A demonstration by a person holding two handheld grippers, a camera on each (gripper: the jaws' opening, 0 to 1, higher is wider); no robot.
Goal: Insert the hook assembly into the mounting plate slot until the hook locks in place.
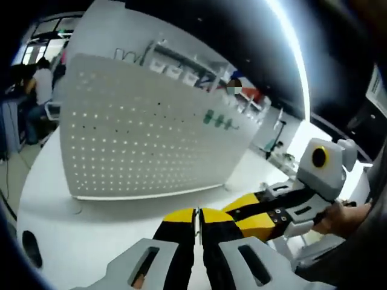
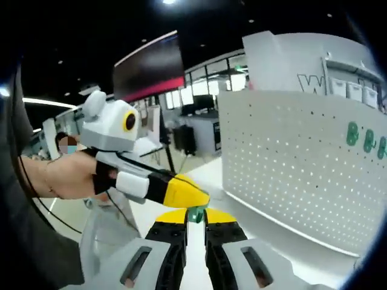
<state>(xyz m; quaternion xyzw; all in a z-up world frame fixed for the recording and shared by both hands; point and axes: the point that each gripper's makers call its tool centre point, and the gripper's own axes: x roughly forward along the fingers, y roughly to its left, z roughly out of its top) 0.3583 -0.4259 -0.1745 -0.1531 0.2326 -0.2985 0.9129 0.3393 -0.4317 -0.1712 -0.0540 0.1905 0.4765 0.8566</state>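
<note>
White pegboard (image 1: 145, 130) stands on the table (image 1: 91, 229); left claw (image 1: 198, 219) closed empty, right claw (image 2: 195, 219) pinching green hook (image 2: 195, 214)

Seated person (image 1: 41, 81), dark monitor (image 2: 149, 69)

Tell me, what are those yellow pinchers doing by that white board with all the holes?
A person is holding one pincher tool in each hand. The right gripper is pinching a small green hook piece between its yellow tips. The left gripper is closed with nothing visible in it, and it sits right next to the other one. Both are held above the white table, in front of the standing board with holes. A few green pieces already hang on that board. The new piece has not reached it yet.
</note>
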